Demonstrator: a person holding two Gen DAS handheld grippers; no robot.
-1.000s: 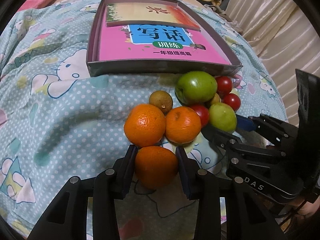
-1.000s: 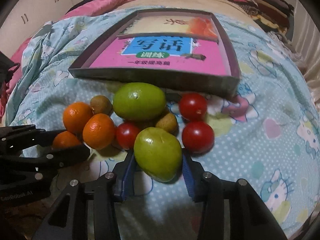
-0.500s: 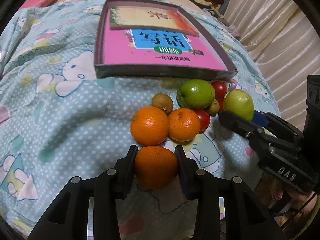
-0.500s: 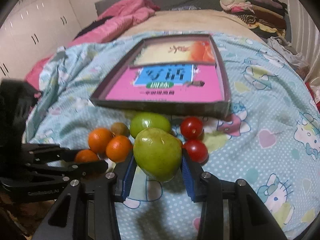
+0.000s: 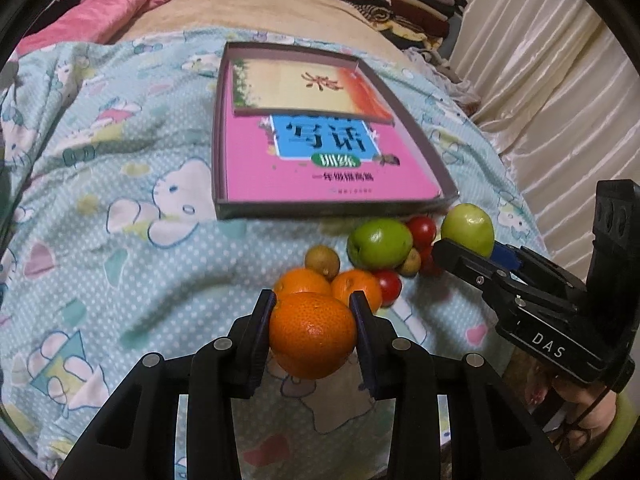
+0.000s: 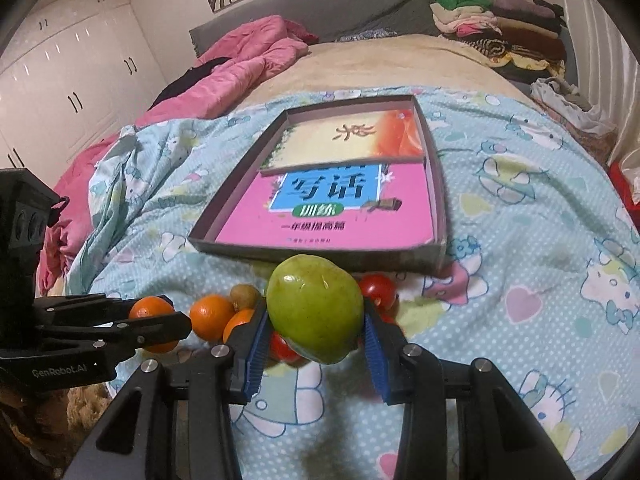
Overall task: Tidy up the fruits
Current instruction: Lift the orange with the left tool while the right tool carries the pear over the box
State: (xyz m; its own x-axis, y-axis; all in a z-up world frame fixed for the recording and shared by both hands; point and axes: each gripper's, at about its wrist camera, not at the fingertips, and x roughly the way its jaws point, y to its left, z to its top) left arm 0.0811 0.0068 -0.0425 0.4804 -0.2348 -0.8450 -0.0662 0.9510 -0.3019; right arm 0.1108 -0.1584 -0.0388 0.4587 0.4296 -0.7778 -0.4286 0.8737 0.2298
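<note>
A blue cartoon-print bedspread fills most of both views, with a pink quilt bunched at the upper left and folded clothes stacked at the upper right. A shallow cardboard box sits at upper centre of the frame, holding a pink book with a pale booklet laid over its far end.

In the left wrist view the left gripper rises from the bottom edge, its jaws pinching an orange held clear of the bedspread. At the right edge, the right gripper pinches a green fruit between its blue pads, also clear of the bedspread.

Below the box's near wall lies the fruit pile: another green fruit, 2 oranges, cherry tomatoes and 2 small brown fruits, all crowded together and touching.
</note>
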